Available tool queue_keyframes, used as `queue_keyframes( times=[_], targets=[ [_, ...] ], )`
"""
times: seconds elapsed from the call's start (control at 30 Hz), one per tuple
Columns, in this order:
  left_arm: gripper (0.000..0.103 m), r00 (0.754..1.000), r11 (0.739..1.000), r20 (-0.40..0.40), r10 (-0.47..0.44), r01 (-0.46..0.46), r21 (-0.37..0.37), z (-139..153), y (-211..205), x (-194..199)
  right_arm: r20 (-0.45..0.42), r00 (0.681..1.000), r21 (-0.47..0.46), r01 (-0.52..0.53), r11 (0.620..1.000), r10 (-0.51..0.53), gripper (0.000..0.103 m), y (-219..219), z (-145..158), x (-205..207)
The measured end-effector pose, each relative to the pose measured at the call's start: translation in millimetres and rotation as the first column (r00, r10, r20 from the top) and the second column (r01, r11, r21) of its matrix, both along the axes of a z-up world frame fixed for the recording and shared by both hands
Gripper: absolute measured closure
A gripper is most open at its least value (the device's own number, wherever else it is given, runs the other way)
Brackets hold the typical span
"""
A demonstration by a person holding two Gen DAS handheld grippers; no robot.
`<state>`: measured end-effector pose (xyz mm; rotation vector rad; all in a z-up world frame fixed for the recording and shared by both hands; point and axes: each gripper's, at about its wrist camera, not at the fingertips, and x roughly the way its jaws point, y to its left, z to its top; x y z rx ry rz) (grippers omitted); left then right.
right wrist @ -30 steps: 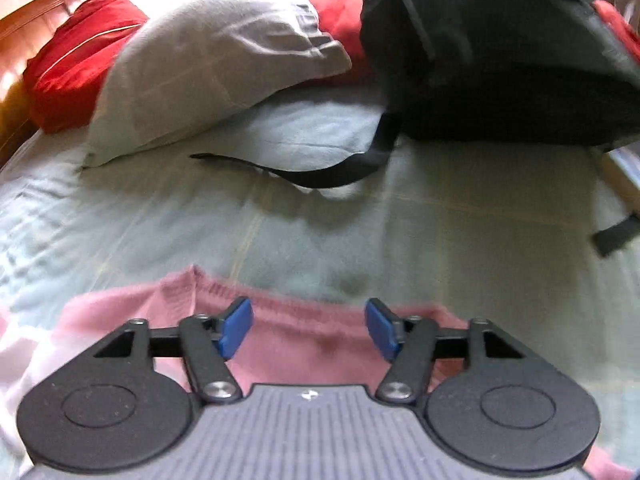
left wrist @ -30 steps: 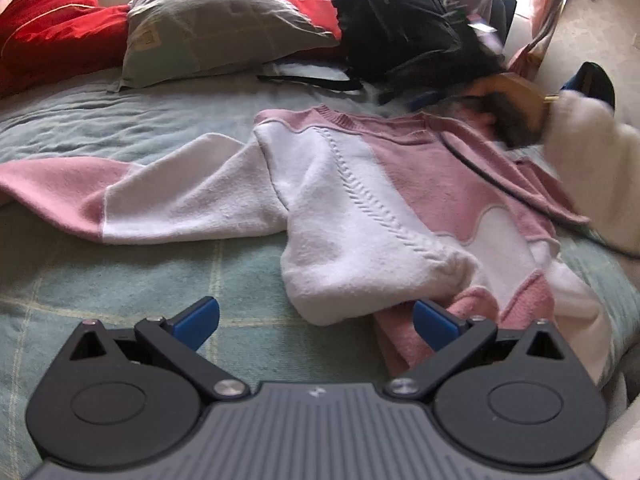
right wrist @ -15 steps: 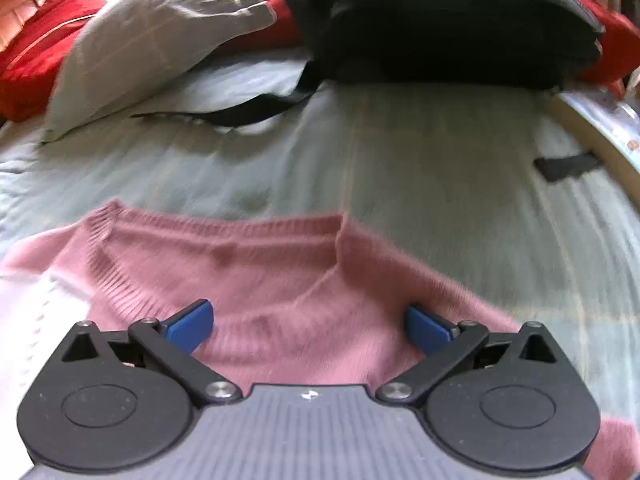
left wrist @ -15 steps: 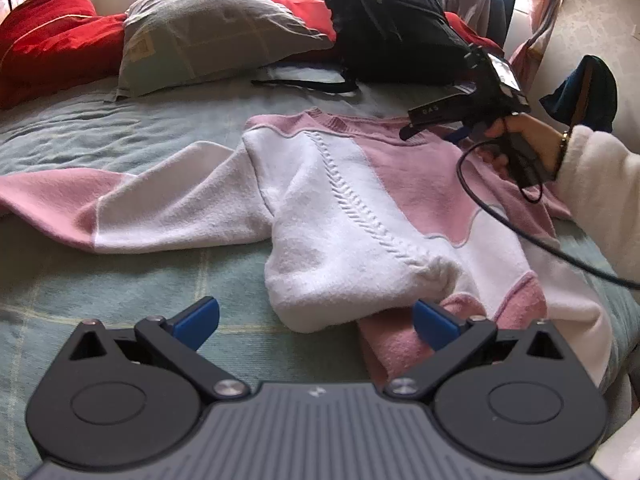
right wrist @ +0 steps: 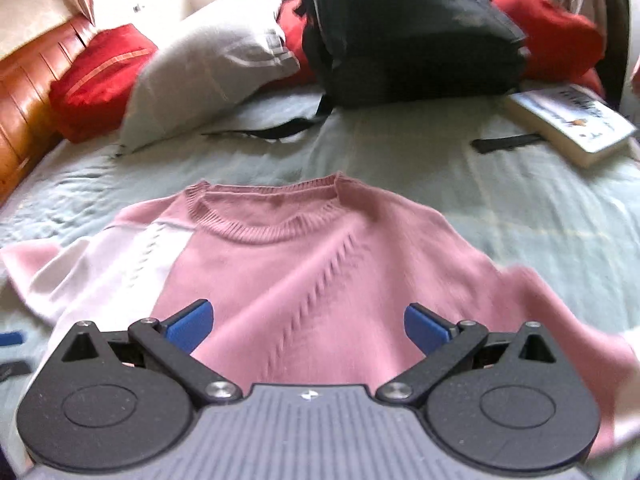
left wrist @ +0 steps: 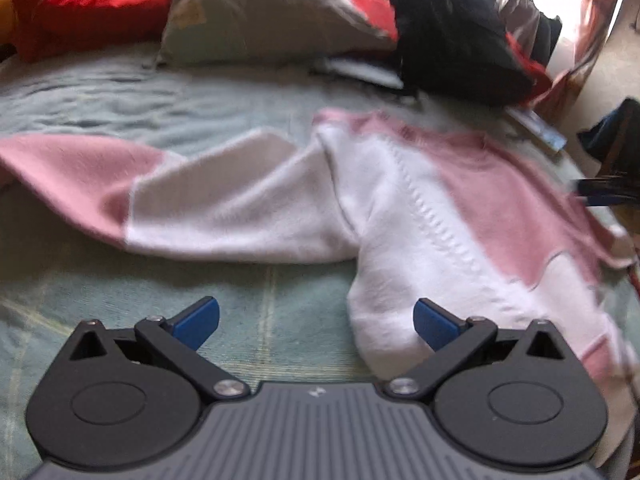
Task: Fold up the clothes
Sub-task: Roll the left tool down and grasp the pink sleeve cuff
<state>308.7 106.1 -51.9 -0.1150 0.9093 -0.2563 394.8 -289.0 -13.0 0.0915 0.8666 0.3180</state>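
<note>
Spreading across the middle of the bed (right wrist: 400, 168), collar toward the pillow end, the pink-and-white sweater (right wrist: 320, 264) lies flat. Left gripper (left wrist: 316, 316) and right gripper (right wrist: 306, 322) both gape wide, empty. I'd grab that outstretched sleeve (left wrist: 168, 200) cleanly and fold inward.

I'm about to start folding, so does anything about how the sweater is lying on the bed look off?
Yes: the sweater is not flat. Its lower white edge is bunched and rolled under, and one sleeve sprawls sideways across the bedspread. Nothing looks spilled or damaged.
</note>
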Motion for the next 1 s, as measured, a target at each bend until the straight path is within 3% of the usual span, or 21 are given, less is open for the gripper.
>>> queue_keyframes(
  times=[0.07, 0.17, 0.27, 0.4, 0.57, 0.73, 0.9, 1.0],
  targets=[
    [0.001, 1.0, 0.999, -0.029, -0.009, 0.008, -0.031, -9.6, -1.6, 4.1, 0.019, 1.0, 0.015, 0.009, 1.0, -0.009, 0.0, -7.6, 1.9, -31.0],
    [0.001, 1.0, 0.995, -0.006, 0.004, -0.004, -0.103, -19.8, 5.2, 8.3, 0.03, 0.999, 0.04, 0.031, 0.999, -0.032, 0.0, -17.1, -1.3, -72.3],
    [0.001, 1.0, 0.984, 0.008, 0.0, 0.001, -0.177, -26.4, 17.8, 11.6, 0.012, 0.997, 0.099, 0.074, 0.992, -0.075, 0.0, -24.5, -16.3, -102.8],
    [0.001, 0.999, 0.977, 0.014, -0.042, 0.044, -0.21, -28.5, 24.9, 15.6, -0.026, 0.993, 0.152, 0.117, 0.982, -0.114, 0.0, -25.9, -41.7, -130.1],
    [0.001, 0.999, 0.964, 0.024, -0.03, 0.035, -0.264, -29.6, 32.8, 25.0, -0.079, 0.988, 0.17, 0.146, 0.975, -0.134, 0.0, -18.2, -62.2, -136.4],
    [0.001, 0.999, 0.949, 0.046, -0.006, 0.02, -0.314, -33.5, 42.8, 39.6, -0.066, 0.989, 0.163, 0.142, 0.976, -0.133, 0.0, -16.0, -61.3, -135.3],
    [0.001, 0.997, 0.924, 0.062, 0.056, -0.028, -0.381, -38.5, 55.1, 63.8, -0.068, 0.988, 0.168, 0.149, 0.975, -0.139, 0.0, -19.8, -63.7, -132.3],
    [0.001, 0.997, 0.9, 0.033, 0.074, -0.053, -0.434, -39.3, 63.1, 71.5, -0.069, 0.988, 0.167, 0.148, 0.975, -0.139, 0.0, -21.8, -64.3, -131.1]
  ],
)
